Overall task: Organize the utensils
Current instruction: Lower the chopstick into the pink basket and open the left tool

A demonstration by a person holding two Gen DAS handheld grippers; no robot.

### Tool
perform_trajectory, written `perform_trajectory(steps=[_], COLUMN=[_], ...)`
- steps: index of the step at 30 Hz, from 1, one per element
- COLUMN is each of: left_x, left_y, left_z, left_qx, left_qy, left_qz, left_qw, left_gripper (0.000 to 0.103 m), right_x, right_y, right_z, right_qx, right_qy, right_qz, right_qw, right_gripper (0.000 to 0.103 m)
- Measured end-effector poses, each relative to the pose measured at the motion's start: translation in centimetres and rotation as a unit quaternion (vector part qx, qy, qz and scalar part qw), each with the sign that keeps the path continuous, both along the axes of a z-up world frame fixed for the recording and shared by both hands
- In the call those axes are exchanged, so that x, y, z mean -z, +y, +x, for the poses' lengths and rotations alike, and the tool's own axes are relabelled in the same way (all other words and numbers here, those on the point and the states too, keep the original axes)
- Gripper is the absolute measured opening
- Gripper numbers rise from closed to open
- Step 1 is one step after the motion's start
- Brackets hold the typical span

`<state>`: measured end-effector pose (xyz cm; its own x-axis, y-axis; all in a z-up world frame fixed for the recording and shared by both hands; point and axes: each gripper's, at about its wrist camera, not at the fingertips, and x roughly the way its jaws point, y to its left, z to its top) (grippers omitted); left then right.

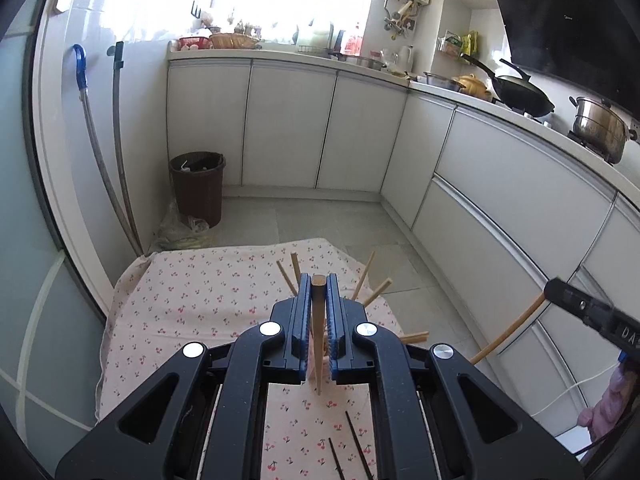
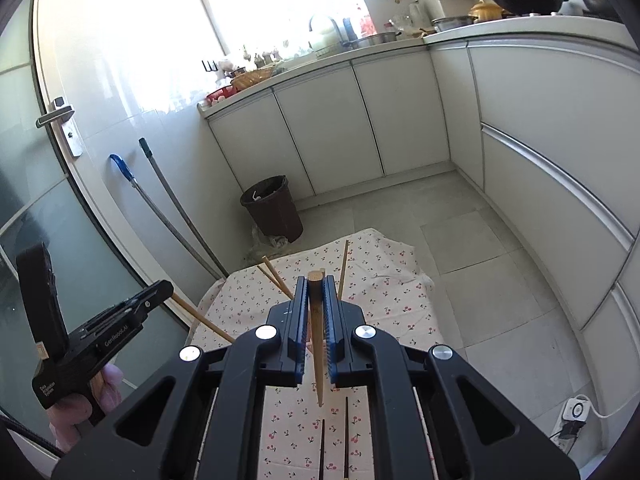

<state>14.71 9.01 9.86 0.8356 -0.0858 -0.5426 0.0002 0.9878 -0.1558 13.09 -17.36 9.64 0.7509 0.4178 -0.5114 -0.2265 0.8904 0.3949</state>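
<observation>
Tapered light wooden chopstick (image 1: 319,332) clamped in left gripper (image 1: 319,280), above cherry-print cloth (image 1: 200,300) on counter; loose chopsticks (image 1: 370,276) near far edge. Right wrist view: second tapered wooden chopstick (image 2: 317,336) clamped in right gripper (image 2: 316,280), dark chopsticks (image 2: 346,432) at near edge.

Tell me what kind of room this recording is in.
A home kitchen, most likely: a black wok and steel pot on the counter, white cabinets below, and a brown bin on the floor.
</observation>
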Motion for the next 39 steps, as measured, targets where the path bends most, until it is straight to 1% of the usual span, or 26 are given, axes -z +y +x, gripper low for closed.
perform_trajectory(steps=[5, 11, 14, 16, 18, 20, 22, 25, 28, 30, 32, 34, 37, 39], left_x=[-1.5, -1.1, 0.0, 1.3, 2.6, 3.9, 4.5, 4.7, 4.8, 5.3, 6.3, 8.2, 11.9, 14.5], left_y=[-1.5, -2.9, -3.4, -3.5, -3.4, -3.0, -2.2, -1.1, 0.1, 1.0, 2.0, 3.0, 4.5, 5.3], left_z=[2.8, 5.7, 6.9, 7.8, 8.6, 8.9, 8.6, 7.8, 6.5, 5.3, 4.1, 3.0, 1.8, 1.5], left_qx=[0.005, 0.005, 0.001, -0.002, -0.003, -0.002, -0.01, -0.024, -0.032, -0.038, -0.046, -0.049, -0.063, -0.074], left_qy=[-0.013, -0.006, 0.007, 0.021, 0.03, 0.045, 0.05, 0.049, 0.046, 0.044, 0.049, 0.067, 0.1, 0.133], left_qz=[0.004, 0.013, 0.018, 0.021, 0.016, 0.014, 0.007, -0.004, -0.013, -0.017, -0.027, -0.039, -0.049, -0.051], left_qw=[0.9999, 0.9999, 0.9998, 0.9996, 0.9994, 0.9989, 0.9987, 0.9985, 0.9984, 0.9982, 0.9974, 0.9958, 0.9918, 0.987], left_gripper=[0.007, 0.007, 0.007, 0.008, 0.008, 0.013, 0.014, 0.016, 0.022, 0.025, 0.03, 0.032, 0.032, 0.032], right_x=[0.5, 1.3, 1.7, 1.9, 2.2, 2.4, 2.5, 2.4, 2.3, 2.1, 1.9, 1.6, 1.2, 0.7], right_y=[-0.2, -0.6, -1.0, -1.1, -1.2, -1.3, -1.3, -1.1, -1.0, -0.9, -0.6, -0.2, 0.5, 1.3], right_z=[1.0, 1.8, 2.0, 2.2, 2.4, 2.4, 2.5, 2.5, 2.5, 2.4, 2.4, 2.7, 3.2, 3.9], right_qx=[0.002, -0.001, 0.0, 0.002, 0.004, 0.005, 0.005, 0.007, 0.008, 0.01, 0.011, 0.012, 0.016, 0.017], right_qy=[0.007, 0.018, 0.022, 0.026, 0.029, 0.033, 0.034, 0.034, 0.035, 0.032, 0.031, 0.03, 0.026, 0.025], right_qz=[-0.012, -0.02, -0.023, -0.021, -0.019, -0.016, -0.015, -0.015, -0.011, -0.011, -0.011, -0.01, -0.012, -0.011], right_qw=[1.0, 1.0, 0.999, 0.999, 0.999, 0.999, 0.999, 0.999, 0.999, 0.999, 0.999, 0.999, 0.999, 0.999], right_gripper=[0.008, 0.008, 0.008, 0.008, 0.008, 0.008, 0.008, 0.008, 0.008, 0.008, 0.008, 0.008, 0.008, 0.008])
